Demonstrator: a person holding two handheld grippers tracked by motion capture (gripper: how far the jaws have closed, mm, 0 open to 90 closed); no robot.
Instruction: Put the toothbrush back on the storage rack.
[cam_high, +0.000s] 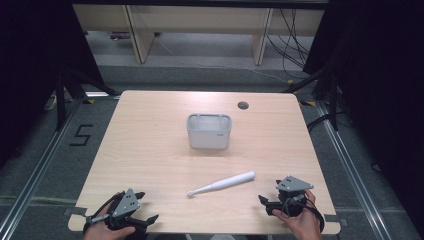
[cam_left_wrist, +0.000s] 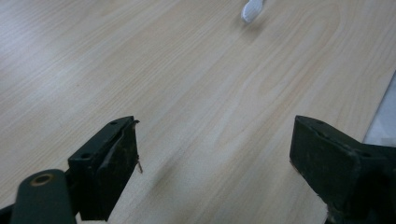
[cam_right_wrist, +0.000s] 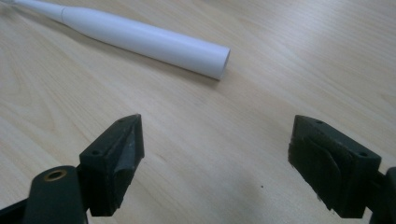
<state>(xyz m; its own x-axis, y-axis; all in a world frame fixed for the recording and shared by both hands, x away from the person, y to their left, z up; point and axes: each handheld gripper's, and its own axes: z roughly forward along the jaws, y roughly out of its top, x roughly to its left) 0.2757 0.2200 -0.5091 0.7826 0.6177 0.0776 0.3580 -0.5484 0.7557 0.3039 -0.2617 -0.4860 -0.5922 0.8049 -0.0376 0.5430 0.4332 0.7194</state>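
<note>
A white electric toothbrush (cam_high: 222, 183) lies flat on the wooden table (cam_high: 145, 145), brush head toward the left, in front of a white rectangular holder (cam_high: 209, 131) at the table's middle. My left gripper (cam_high: 146, 206) rests at the near left corner, open, with nothing between its jaws; in the left gripper view (cam_left_wrist: 215, 144) the brush head (cam_left_wrist: 252, 9) lies far ahead. My right gripper (cam_high: 269, 192) sits at the near right, open and empty. In the right gripper view (cam_right_wrist: 217, 135) the toothbrush handle (cam_right_wrist: 140, 37) lies just beyond the jaws, its butt end nearest.
A small round cable hole (cam_high: 243, 105) sits near the table's far edge. Dark curtains flank both sides, and desk legs and cables stand on the floor beyond. The table's near edge runs just under both hands.
</note>
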